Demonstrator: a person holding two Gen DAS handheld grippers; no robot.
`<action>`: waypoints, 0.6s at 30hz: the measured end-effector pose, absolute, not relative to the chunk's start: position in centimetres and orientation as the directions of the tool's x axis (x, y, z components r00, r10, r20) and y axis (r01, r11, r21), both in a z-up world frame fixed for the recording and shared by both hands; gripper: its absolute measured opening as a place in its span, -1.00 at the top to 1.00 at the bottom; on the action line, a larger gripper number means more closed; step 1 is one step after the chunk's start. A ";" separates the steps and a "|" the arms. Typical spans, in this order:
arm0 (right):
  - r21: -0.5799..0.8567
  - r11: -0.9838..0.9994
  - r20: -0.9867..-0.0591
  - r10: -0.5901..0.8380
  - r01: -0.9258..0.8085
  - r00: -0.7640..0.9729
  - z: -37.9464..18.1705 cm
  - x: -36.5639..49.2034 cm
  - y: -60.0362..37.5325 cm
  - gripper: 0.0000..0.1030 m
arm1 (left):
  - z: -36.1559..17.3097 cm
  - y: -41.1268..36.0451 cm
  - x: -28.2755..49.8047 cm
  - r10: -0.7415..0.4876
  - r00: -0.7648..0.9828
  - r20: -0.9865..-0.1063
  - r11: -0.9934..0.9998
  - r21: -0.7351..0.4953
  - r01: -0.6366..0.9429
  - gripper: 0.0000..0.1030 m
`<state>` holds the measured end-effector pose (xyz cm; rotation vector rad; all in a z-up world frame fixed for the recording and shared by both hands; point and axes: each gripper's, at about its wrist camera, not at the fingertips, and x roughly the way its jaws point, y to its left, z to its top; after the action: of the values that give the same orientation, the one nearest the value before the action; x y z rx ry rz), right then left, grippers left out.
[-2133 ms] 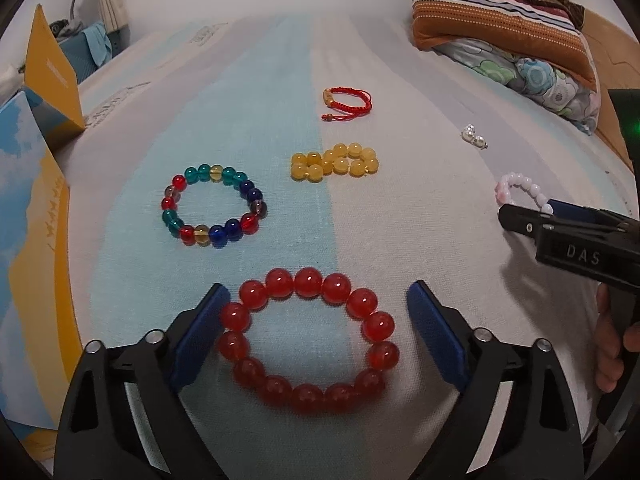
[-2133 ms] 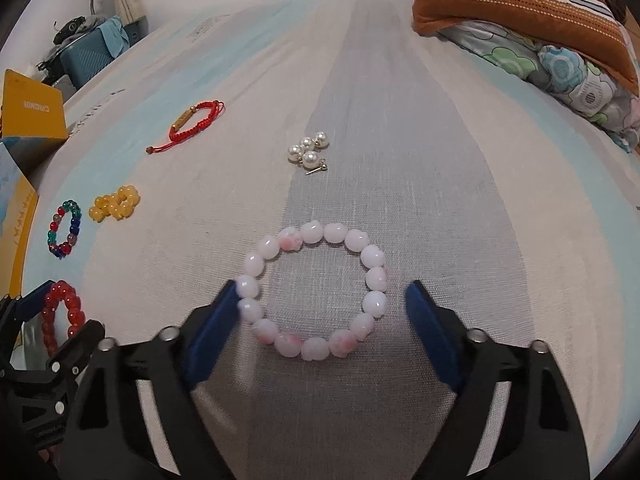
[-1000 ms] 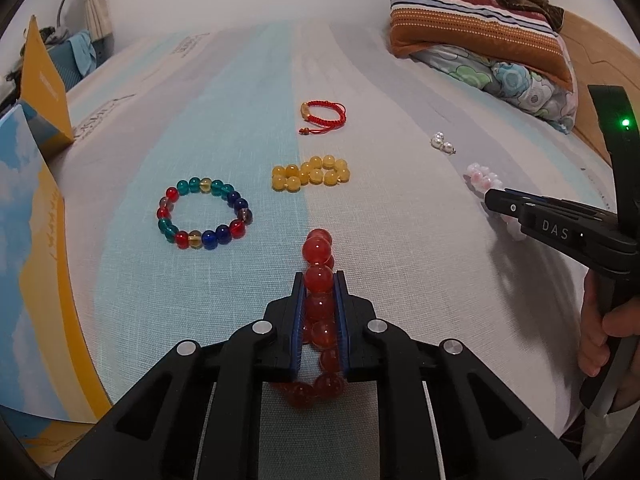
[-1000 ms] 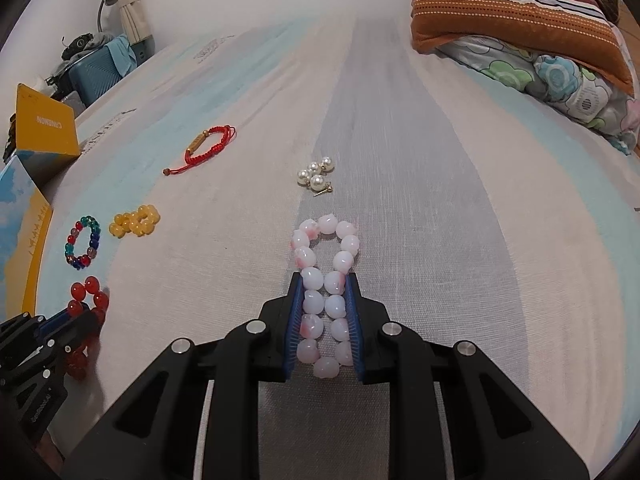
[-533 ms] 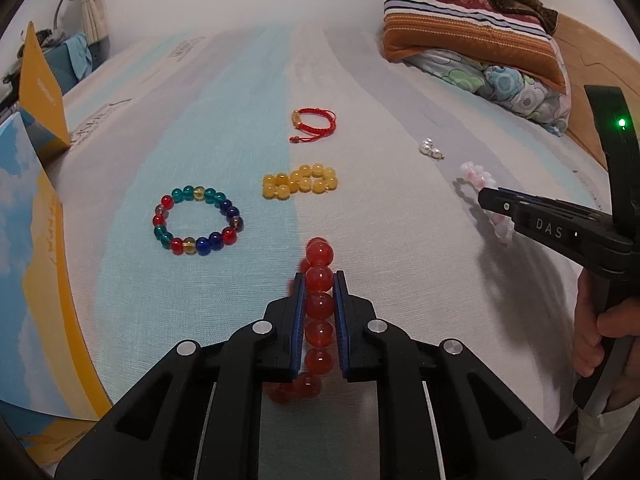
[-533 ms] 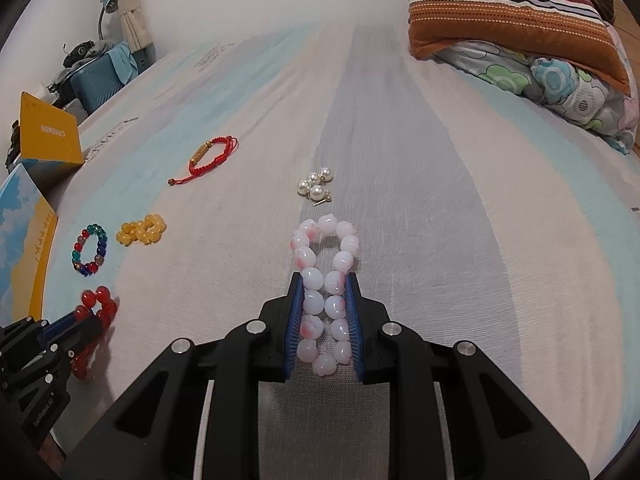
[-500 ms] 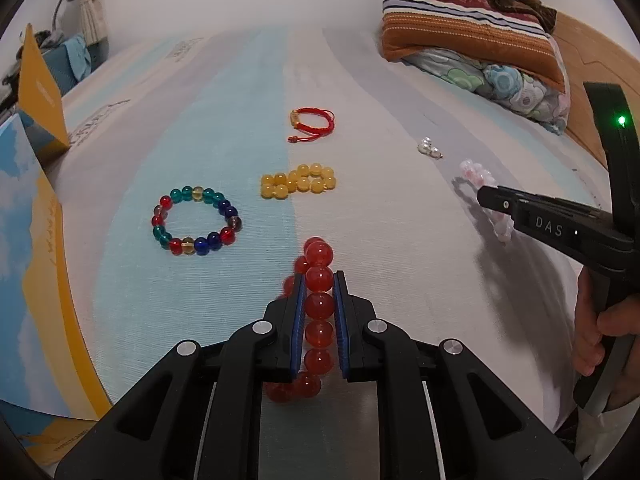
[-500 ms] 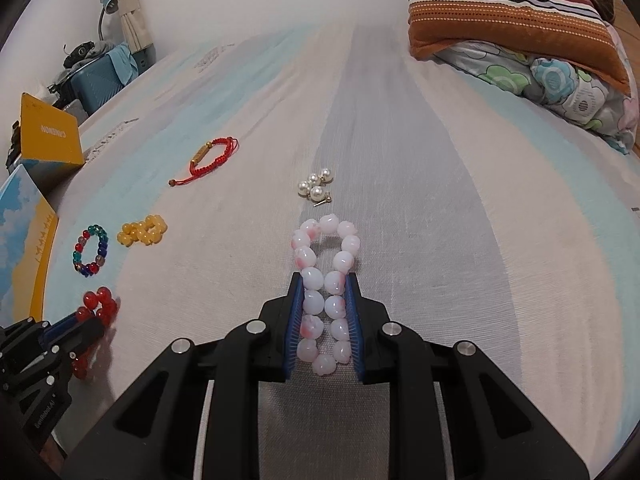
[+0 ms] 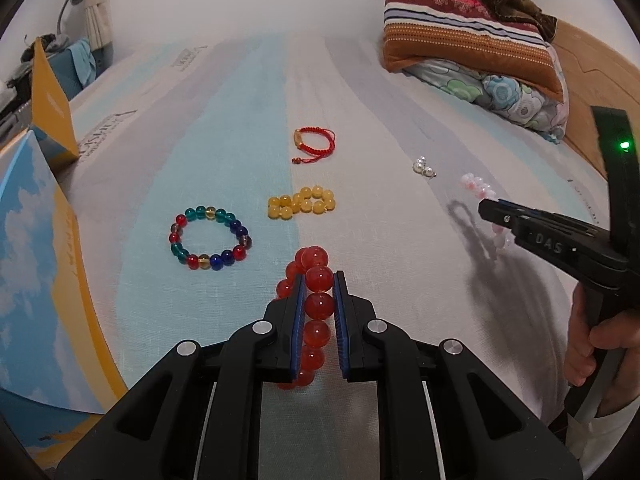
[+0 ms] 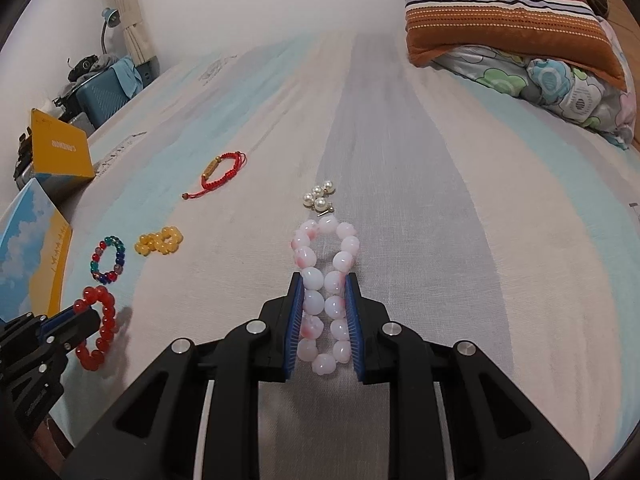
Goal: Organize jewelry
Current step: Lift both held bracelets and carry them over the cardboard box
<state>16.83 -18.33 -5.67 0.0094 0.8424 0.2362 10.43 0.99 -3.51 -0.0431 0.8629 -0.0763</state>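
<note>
My left gripper (image 9: 319, 280) is shut on a red bead bracelet (image 9: 314, 258), squeezed flat between the blue pads and held just above the striped bedsheet (image 9: 240, 120). In the right wrist view my right gripper (image 10: 323, 282) is shut on a pink-and-white bead bracelet (image 10: 326, 226), pinched into a narrow loop. The left gripper (image 10: 86, 318) with the red bracelet (image 10: 106, 322) shows at the lower left of that view. Ahead on the sheet lie a multicoloured bead bracelet (image 9: 210, 236), a yellow bead bracelet (image 9: 302, 203), a red cord bracelet (image 9: 314, 144) and pearl earrings (image 10: 320, 198).
A yellow-and-blue box (image 9: 36, 264) with its lid up stands at the left edge of the bed. A striped pillow (image 9: 464, 44) lies on a floral quilt (image 9: 516, 96) at the far right. A hand (image 9: 600, 344) holds the right gripper's handle.
Since two seconds ago both grippers shut on their bracelets, which lay as open rings. Over the last second both bracelets have lifted slightly off the sheet.
</note>
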 end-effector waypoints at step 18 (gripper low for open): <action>0.121 0.962 -0.701 0.256 -0.244 0.666 -0.1 13.7 -14.8 0.62 | 2.1 2.5 8.3 -0.058 0.697 -0.715 0.998 -0.044 0.038 0.75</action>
<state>13.70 -14.83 -0.14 0.0172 0.7936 0.2822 8.34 2.46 2.10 -0.0268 0.7975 -0.0538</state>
